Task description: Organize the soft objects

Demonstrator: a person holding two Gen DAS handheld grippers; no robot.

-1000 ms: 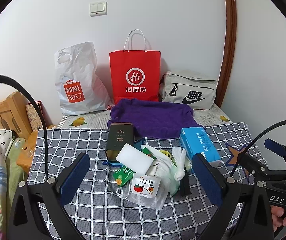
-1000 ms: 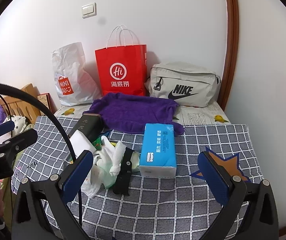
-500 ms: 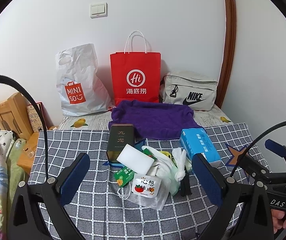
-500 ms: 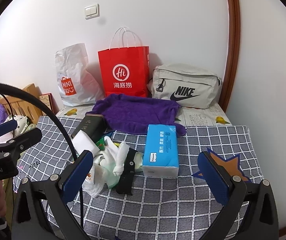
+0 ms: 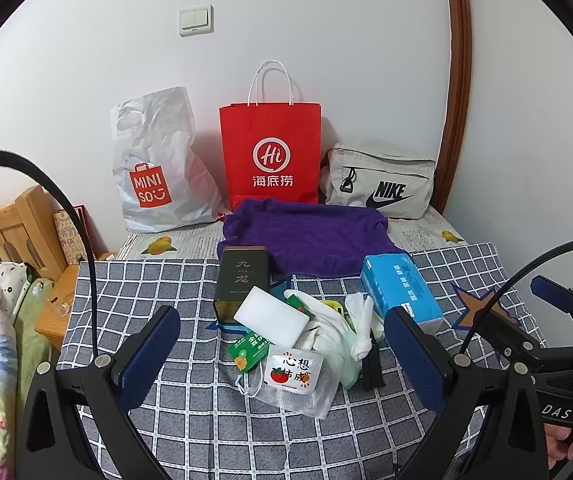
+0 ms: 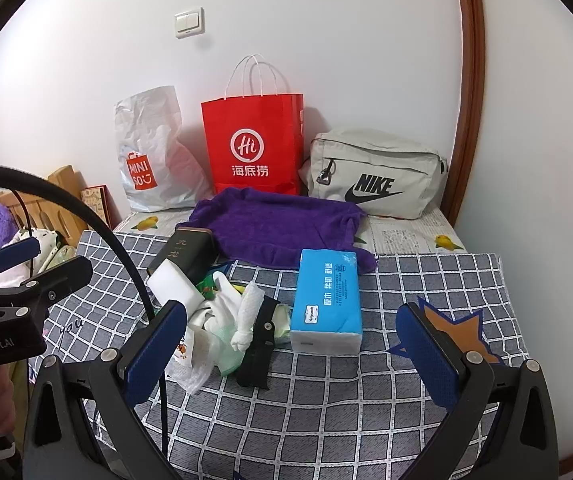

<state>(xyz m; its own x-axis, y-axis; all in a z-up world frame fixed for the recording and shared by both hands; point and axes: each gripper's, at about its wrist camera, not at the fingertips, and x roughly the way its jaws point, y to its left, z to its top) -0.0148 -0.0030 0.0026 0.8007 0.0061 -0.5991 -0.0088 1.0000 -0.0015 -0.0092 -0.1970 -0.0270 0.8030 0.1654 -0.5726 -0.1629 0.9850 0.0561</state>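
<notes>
Left wrist view: both tools level, wide apart, above checkered cloth.

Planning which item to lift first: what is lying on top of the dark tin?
A white sponge block rests on the dark tin, at its near end. What the sponge covers of the pile below cannot be seen.

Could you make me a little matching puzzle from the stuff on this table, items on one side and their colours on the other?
Items:
1. paper bag
2. towel
3. tissue pack
4. sponge block

Colours:
A. white
B. light blue
C. red
D. purple

Pairs: 1-C, 2-D, 3-B, 4-A
</notes>
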